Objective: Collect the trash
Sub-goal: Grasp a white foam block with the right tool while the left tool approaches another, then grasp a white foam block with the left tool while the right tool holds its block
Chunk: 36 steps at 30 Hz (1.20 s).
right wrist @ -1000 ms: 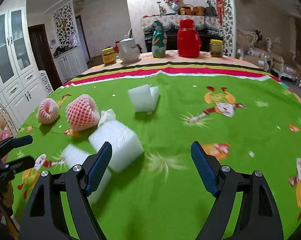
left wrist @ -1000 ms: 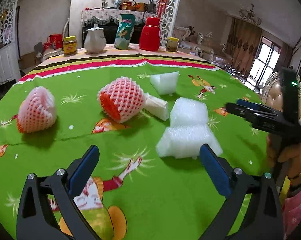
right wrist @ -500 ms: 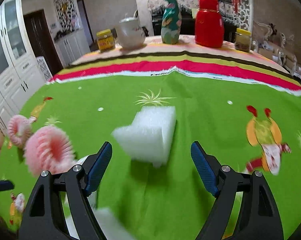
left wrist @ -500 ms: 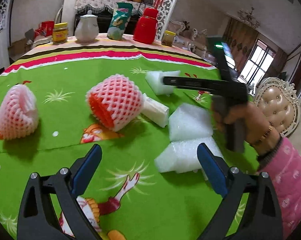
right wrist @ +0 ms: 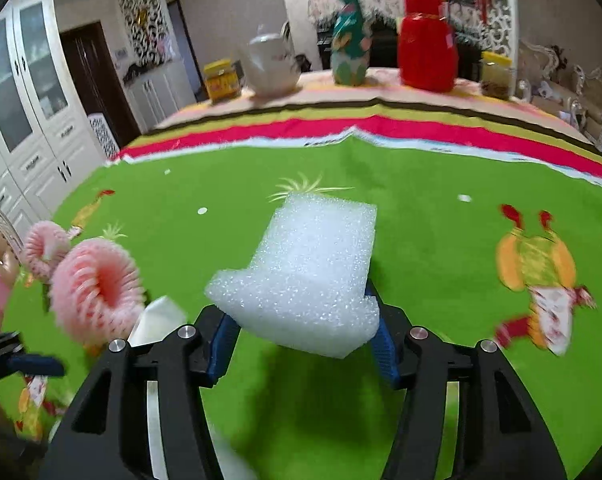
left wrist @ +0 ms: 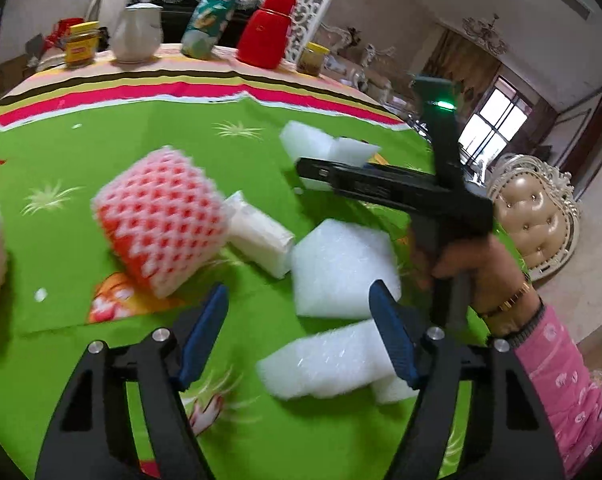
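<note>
Left wrist view: left claw (left wrist: pixel 297 336) at middling width, jaws closing, nothing yet pressed between the pads. Nearest white foam block (left wrist: pixel 333 362) lying on the green worktop (left wrist: pixel 81 168) just under and beside the right-hand pad; a second foam block (left wrist: pixel 343 268) beyond it, a small white foam strip (left wrist: pixel 259 236) tucked against the pink mesh fruit sleeve (left wrist: pixel 163 220). Better to shift the claw rightward so both pads straddle the near block before shutting; as lined up now, likely to pinch only a corner. Room crowded on the right by the other handheld claw and the person's hand (left wrist: pixel 469 264) in a pink sleeve; open cloth on the left up to a second pink sleeve at the picture's edge.

Right wrist view: right claw (right wrist: pixel 301 336) narrowed around an L-shaped white foam piece (right wrist: pixel 309 276), jaws closing, pads at its lower flanks and seemingly in contact; foam looks raised off the cloth, with shadow beneath. Gentle squeeze advisable: soft foam, easily crushed or twisted out. Wide bare green cloth ahead and to the right; pink mesh sleeve (right wrist: pixel 97 288) close on the left. Teapot (right wrist: pixel 271 66), red thermos (right wrist: pixel 427 40) and jars well apart along the striped far edge. No bin visible in either view.
</note>
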{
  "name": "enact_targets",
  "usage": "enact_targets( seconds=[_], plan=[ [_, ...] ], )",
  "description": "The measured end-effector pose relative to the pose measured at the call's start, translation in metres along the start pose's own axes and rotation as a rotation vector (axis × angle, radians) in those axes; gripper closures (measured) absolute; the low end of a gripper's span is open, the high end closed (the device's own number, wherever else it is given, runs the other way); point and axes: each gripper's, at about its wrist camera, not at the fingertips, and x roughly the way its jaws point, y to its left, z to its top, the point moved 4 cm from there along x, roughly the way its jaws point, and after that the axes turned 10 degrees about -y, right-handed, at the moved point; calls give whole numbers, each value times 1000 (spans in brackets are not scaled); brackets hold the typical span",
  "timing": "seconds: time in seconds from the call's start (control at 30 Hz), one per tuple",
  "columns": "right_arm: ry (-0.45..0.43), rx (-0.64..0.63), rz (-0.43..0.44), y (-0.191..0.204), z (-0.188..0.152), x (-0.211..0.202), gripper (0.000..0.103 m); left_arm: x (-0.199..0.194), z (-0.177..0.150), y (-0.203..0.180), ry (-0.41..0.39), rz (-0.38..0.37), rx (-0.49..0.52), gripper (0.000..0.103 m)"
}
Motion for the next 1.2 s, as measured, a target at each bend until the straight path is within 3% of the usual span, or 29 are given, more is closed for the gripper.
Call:
enact_targets(
  seconds=[0.1, 0.3, 0.43, 0.63, 0.8, 0.93, 1.1, 1.2],
  plan=[
    [-31, 19, -10, -10, -6, -32, 48, 22, 6, -2, 47, -33, -23, 33],
    [-65, 17, -6, -17, -22, -79, 48, 40, 27, 29, 7, 142, -78, 31],
    [-77, 19, 4, -15, -33, -97, 48, 49, 43, 27, -4, 225, -9, 32],
    [-95, 23, 12, -9, -44, -113, 48, 64, 43, 22, 23, 214, -23, 35],
    [-102, 34, 9, -8, -48, -123, 48, 48, 27, 12, 28, 185, -12, 34],
    [-135, 45, 22, -2, -50, -142, 48, 17, 15, 13, -7, 244, 66, 35],
    [-159, 35, 40, 13, -56, -161, 48, -12, 2, 35, 0, 342, 59, 39],
    [-166, 18, 32, 22, -60, -169, 48, -27, -7, 30, -12, 294, 29, 39]
  ],
)
